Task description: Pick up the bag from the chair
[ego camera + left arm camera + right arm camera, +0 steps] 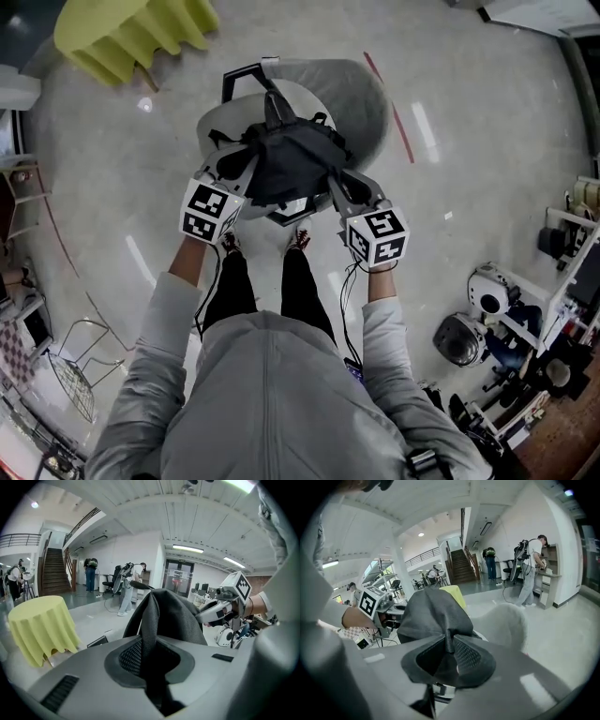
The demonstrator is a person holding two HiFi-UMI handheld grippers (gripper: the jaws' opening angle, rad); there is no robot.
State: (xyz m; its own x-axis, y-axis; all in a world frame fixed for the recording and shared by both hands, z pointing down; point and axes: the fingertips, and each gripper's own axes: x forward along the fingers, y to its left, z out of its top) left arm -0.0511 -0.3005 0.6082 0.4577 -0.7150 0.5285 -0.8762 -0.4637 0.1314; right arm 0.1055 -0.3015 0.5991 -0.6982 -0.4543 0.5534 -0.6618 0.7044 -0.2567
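A black fabric bag [286, 161] hangs between both grippers, lifted just above the white chair [328, 98] with its grey furry back. My left gripper [242, 178] is shut on the bag's left side; black mesh fabric [151, 630] is pinched between its jaws. My right gripper [339, 186] is shut on the bag's right side, and the fabric [447, 639] is folded into its jaws. The bag [433, 613] bulges upward in front of each camera. The opposite gripper [225, 606] shows beyond the bag [173, 616].
A round table with a yellow cloth [131, 33] stands at the far left. A red tape line [389, 108] runs on the floor right of the chair. Equipment and helmets [487, 309] crowd the right side. A wire rack [75, 375] sits at lower left. People stand by a staircase [54, 571].
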